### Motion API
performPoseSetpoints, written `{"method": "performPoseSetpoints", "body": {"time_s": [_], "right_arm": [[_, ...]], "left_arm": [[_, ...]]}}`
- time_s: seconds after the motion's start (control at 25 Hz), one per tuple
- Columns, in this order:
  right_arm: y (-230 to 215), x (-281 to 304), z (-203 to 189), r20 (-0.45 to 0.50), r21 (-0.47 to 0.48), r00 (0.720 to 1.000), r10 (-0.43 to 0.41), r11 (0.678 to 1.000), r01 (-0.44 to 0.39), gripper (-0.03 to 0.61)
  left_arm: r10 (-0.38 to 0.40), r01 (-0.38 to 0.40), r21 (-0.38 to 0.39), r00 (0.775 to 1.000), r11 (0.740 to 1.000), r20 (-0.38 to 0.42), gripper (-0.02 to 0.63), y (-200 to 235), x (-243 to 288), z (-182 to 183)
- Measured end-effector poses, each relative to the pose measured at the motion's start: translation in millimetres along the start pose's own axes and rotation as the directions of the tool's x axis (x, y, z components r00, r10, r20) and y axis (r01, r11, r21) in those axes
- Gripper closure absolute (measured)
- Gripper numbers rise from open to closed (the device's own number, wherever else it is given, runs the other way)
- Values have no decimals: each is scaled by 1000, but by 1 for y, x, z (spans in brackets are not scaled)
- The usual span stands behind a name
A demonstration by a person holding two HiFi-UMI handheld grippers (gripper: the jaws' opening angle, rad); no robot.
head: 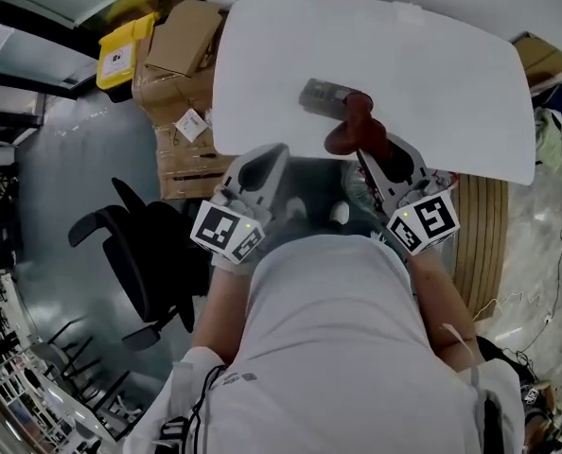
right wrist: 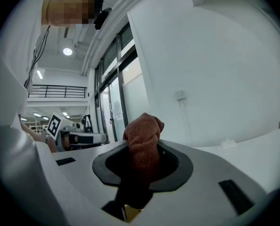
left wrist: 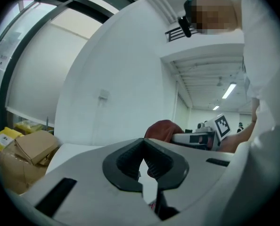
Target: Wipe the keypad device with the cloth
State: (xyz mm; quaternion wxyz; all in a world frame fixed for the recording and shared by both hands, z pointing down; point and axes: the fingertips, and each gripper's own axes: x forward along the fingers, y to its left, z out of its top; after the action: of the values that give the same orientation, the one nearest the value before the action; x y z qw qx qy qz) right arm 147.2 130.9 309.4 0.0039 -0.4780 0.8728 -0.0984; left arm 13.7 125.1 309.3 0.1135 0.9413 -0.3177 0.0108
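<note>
The grey keypad device [head: 321, 96] lies flat on the white table [head: 432, 83], just beyond both grippers. My right gripper [head: 368, 155] is shut on a bunched red-brown cloth [head: 355, 129], which sticks up out of its jaws [right wrist: 144, 142] at the table's near edge, beside the device. My left gripper [head: 268, 155] hovers at the near edge, left of the device, with its jaws shut and nothing between them [left wrist: 143, 167]. In the left gripper view the cloth [left wrist: 162, 128] and the right gripper's marker cube [left wrist: 222, 124] show to the right.
Cardboard boxes [head: 179, 57] and a yellow box [head: 124, 51] are stacked left of the table. A black office chair [head: 134, 244] stands at my left. A slatted wooden panel [head: 480, 244] lies on the floor to the right.
</note>
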Motion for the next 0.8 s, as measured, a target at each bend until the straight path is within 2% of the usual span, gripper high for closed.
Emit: {"method": "performPoseSetpoints", "body": {"time_s": [0.12,0.28,0.48,0.68,0.8], "right_arm": [[8,1,6,-3,-38,1000,-17,999,17,474],[12,1,10,17,-10,999,-47,999,48,474],[16,1,13,17,-22,998,-64,998,64,474],[21,2,11,6,-55,997,-74,996,75,474],[23,3,10,3,-69,997,-73,995,73,474]], "left_arm": [[-10,10,11,1000,1000,14,603,1,-5,13],[-10,8,52,999,999,30,603,2,-13,23],[-46,46,1,998,999,48,603,4,-19,28],[-104,104,21,995,994,-1,604,-5,-20,22],[-107,107,11,994,994,1,604,-2,-20,25]]}}
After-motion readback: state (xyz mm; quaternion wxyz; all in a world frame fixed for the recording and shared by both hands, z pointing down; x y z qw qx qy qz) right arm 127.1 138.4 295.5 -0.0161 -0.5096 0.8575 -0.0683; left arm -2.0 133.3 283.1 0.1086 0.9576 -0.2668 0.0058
